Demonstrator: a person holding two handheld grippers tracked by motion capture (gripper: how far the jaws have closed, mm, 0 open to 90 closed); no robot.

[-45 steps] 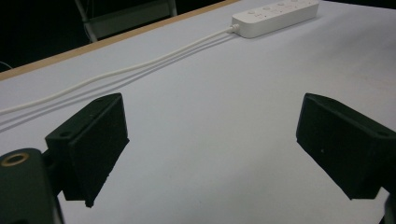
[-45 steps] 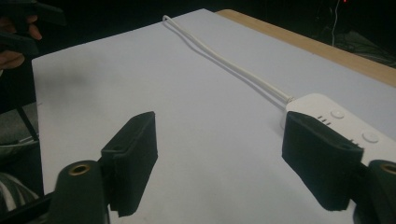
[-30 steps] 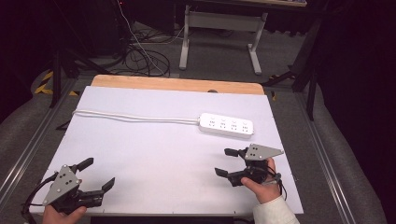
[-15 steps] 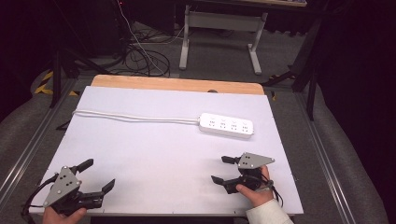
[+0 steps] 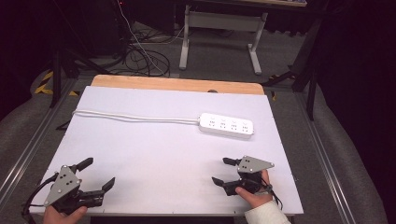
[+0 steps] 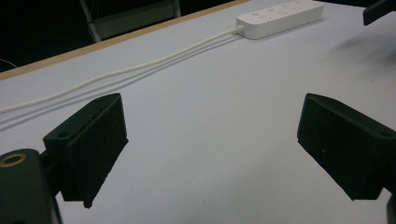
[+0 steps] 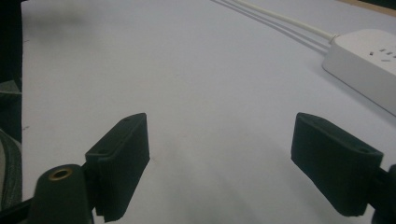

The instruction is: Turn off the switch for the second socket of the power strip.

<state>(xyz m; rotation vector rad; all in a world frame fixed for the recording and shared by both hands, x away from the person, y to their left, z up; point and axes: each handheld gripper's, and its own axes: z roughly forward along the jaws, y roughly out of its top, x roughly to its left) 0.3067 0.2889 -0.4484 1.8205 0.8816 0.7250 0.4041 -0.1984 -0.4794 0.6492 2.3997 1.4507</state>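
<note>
**Two spread tongs over a bare white desk, power strip beyond**

White sheeting covers the desk (image 5: 154, 140), with a strip of bare wood along its far edge; past that lie grey floor, a tangle of dark cables (image 5: 140, 56) and the legs of a grey metal frame (image 5: 219, 42).

A white power strip (image 5: 226, 125) lies flat on the far right part of the desk. Its white cord (image 5: 135, 117) runs from the strip's left end across to the desk's left side.

On the near side of the power strip, and well apart from it, the right tongs (image 5: 223, 171) are held in a hand (image 5: 252, 193) at the desk's near edge, jaws spread wide with nothing between them. In the right gripper view the right tongs (image 7: 219, 163) frame bare white surface, with the power strip (image 7: 364, 60) up at the right and the cord (image 7: 280, 18) leading away from it.

Far to the left of the power strip, at the near left corner, the left tongs (image 5: 98, 173) sit in the other hand (image 5: 63, 215), also spread and empty. In the left gripper view the left tongs (image 6: 210, 140) are open over bare surface, the power strip (image 6: 280, 16) lies well beyond them, and its cord (image 6: 116, 72) crosses toward the left.
</note>
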